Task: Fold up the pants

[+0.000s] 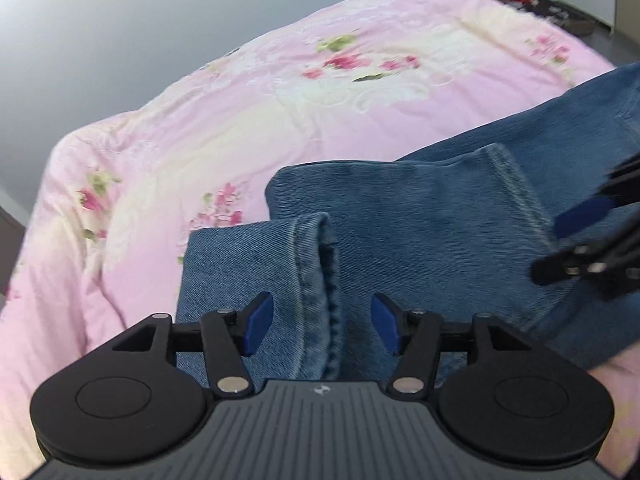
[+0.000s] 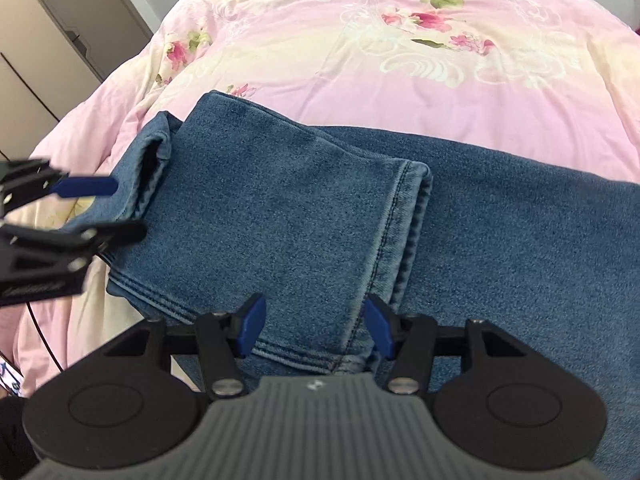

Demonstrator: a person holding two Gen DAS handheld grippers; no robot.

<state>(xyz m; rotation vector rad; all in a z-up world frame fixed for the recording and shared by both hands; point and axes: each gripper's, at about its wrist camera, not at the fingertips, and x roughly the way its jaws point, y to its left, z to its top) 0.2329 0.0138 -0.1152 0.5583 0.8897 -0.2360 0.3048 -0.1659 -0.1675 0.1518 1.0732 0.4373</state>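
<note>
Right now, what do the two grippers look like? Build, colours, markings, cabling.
Both match: the left gripper and right gripper have matte black linkage arms with silver pivot screws, blue finger pads, two round black discs flanking a grey ribbed body with a small white logo. A thin dark cable hangs under the left one.

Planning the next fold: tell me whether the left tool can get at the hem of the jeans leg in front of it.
Probably yes. The left tool is open, with the hem lying between its pads on the pink quilt, nothing covering it; the right tool stays off to the side.
</note>
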